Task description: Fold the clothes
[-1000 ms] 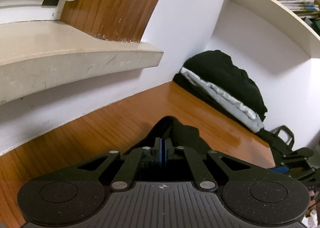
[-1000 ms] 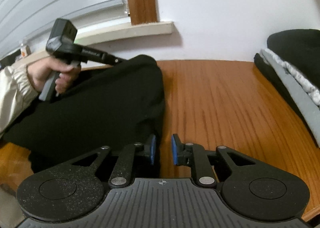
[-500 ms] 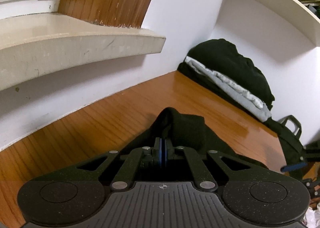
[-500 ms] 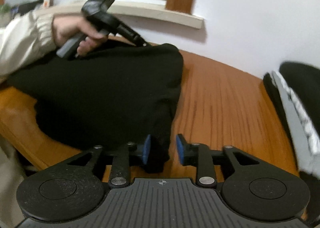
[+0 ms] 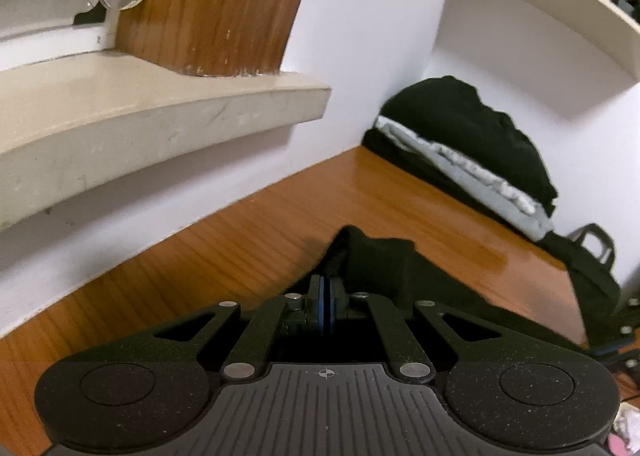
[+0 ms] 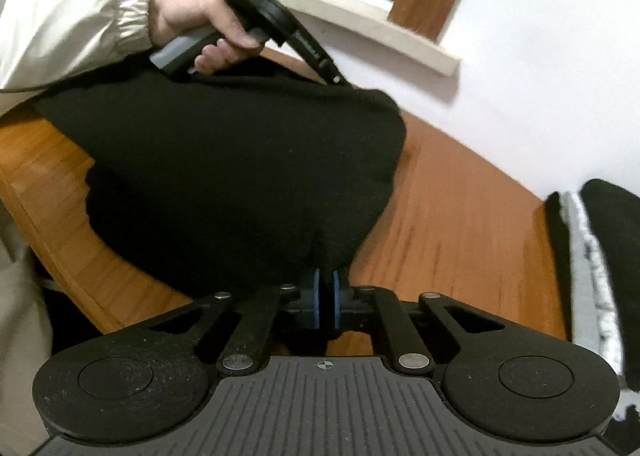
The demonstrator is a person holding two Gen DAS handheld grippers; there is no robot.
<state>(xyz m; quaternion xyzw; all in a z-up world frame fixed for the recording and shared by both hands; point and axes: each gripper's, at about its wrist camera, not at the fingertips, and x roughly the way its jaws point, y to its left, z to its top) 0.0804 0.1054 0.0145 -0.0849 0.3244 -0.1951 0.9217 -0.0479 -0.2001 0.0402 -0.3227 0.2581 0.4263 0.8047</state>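
Observation:
A black garment [image 6: 240,176] lies spread on the wooden table [image 6: 460,216]. My right gripper [image 6: 326,296] is shut on its near right corner, with cloth pinched between the blue pads. In the left wrist view, my left gripper [image 5: 326,296] is shut on the far corner of the black garment [image 5: 384,268], which bunches up just past the fingertips. From the right wrist view, a hand [image 6: 192,20] in a cream sleeve holds the left gripper [image 6: 336,78], whose tips meet the garment's far edge.
A stack of folded black and grey clothes [image 5: 460,136] sits in the table's far corner by the wall, also at the right edge of the right wrist view [image 6: 600,256]. A stone window sill [image 5: 120,116] overhangs the table. A black bag [image 5: 588,268] lies past the stack.
My right gripper stood open beside the garment's near corner and has now shut on it, rolling as it went. The left gripper keeps its hold and has hardly moved.

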